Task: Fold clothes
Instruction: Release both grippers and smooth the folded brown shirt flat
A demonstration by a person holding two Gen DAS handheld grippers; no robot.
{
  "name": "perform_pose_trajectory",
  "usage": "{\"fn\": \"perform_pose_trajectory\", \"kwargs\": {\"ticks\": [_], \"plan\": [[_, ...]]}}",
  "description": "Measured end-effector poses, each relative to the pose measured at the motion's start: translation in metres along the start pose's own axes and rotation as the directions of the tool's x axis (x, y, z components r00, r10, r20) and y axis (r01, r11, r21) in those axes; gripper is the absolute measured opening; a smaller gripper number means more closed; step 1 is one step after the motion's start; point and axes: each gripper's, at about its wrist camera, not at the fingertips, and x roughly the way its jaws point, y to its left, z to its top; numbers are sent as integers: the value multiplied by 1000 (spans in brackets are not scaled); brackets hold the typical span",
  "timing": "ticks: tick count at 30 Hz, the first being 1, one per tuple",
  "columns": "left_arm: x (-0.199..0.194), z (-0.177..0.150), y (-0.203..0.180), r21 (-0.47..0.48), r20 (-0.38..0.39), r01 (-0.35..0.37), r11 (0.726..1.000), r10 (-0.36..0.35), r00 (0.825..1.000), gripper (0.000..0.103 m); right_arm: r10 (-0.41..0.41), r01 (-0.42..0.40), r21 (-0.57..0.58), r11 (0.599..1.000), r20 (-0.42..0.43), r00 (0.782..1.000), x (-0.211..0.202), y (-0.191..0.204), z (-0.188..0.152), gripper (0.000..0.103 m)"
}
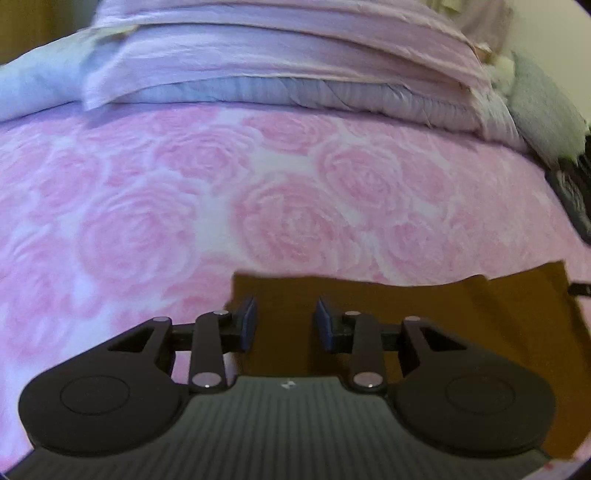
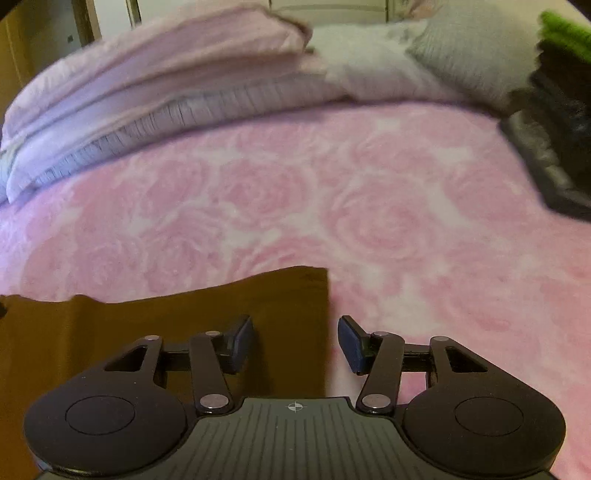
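Observation:
A brown garment [image 1: 424, 317] lies flat on the pink rose-patterned bedspread [image 1: 221, 206], its far edge straight. My left gripper [image 1: 285, 324] hovers over the garment's left corner, jaws apart, with brown cloth showing in the gap and neither pad pressing on it. In the right wrist view the same brown garment [image 2: 166, 321] fills the lower left, and its right edge runs between the fingers of my right gripper [image 2: 295, 345]. That gripper stands wide open, one blue pad over the cloth and the other over the bedspread [image 2: 406, 221]. Whether the fingertips touch the cloth I cannot tell.
Folded lilac quilts [image 1: 295, 74] are stacked along the far side of the bed. A grey pillow [image 2: 472, 55] lies at the far right beside them. A dark pile of folded clothes [image 2: 554, 140] with something green [image 2: 561, 29] on top sits at the right edge.

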Motion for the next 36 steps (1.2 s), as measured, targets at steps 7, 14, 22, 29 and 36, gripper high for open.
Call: {"fn": "perform_pose_trajectory", "kwargs": {"ticks": [7,14,22,29,36], "plan": [[-98,-56,-26,2,-82,53,999,-53,995,21,58,-63,-79,995,-65,996,-97,27,-54,49],[-73,-103,-38,-21,-217,-90,996,84,973,19,32,-66,-151,986,-218,975,-65,48,-115,38],[-102,-90,-80,50,-275,-227,973,232,933,24,40,-79,-140,987,-264,964,-95,59,-91,64],[-137,-101,-108,56,-298,-199,978,207,932,33,93,-113,-70,991,-240,966,-138,66,-89,65],[-151,-113,-119,43,-315,-186,982,190,930,35,120,-141,-75,987,-235,964,-157,71,-93,65]]}}
